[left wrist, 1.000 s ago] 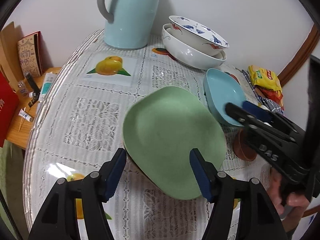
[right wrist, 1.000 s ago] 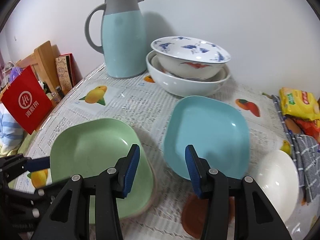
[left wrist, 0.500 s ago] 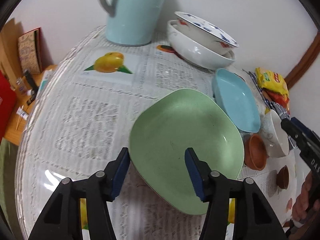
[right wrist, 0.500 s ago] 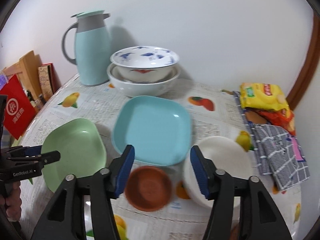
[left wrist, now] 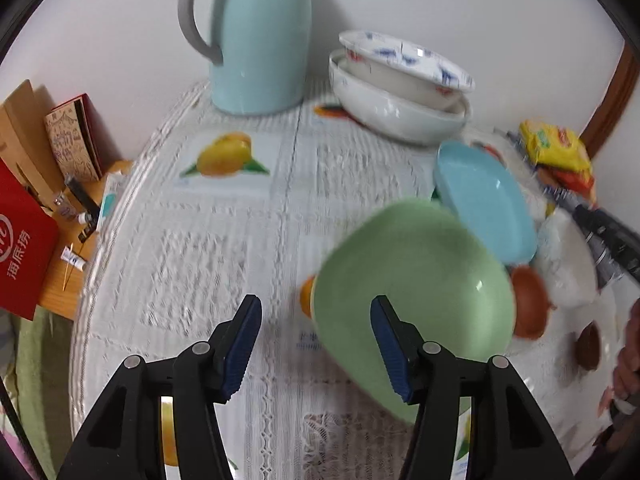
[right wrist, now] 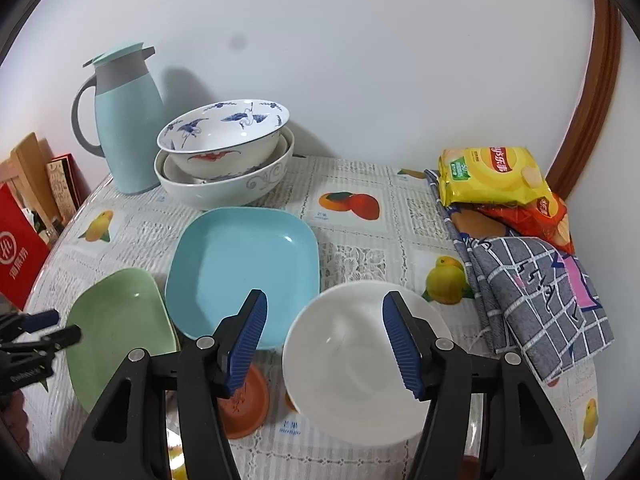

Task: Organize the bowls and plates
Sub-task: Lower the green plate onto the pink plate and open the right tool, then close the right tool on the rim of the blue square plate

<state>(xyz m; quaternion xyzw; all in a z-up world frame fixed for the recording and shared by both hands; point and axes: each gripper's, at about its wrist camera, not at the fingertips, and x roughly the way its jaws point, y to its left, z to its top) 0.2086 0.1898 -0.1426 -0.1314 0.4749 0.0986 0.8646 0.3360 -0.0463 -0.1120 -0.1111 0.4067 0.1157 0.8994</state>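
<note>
Shifted rightward, the right gripper [right wrist: 324, 336] now hovers over the round white ceramic bowl [right wrist: 360, 364] just ahead on the desk [right wrist: 352, 248], jaws apart after opening, empty. Smooth and breakable, the bowl looks best grasped by its rim.

A home dining corner against a plain white wall. Tabletop [right wrist: 360, 240] under a lace-and-fruit-print plastic cover carries a pale blue thermos jug [right wrist: 124, 120], stacked blue-patterned china bowls [right wrist: 224, 148], yellow crisp packets [right wrist: 488, 176], and a grey checked cloth [right wrist: 536, 288]. Red paper bag [left wrist: 24, 248] and books [left wrist: 74, 140] alongside.
</note>
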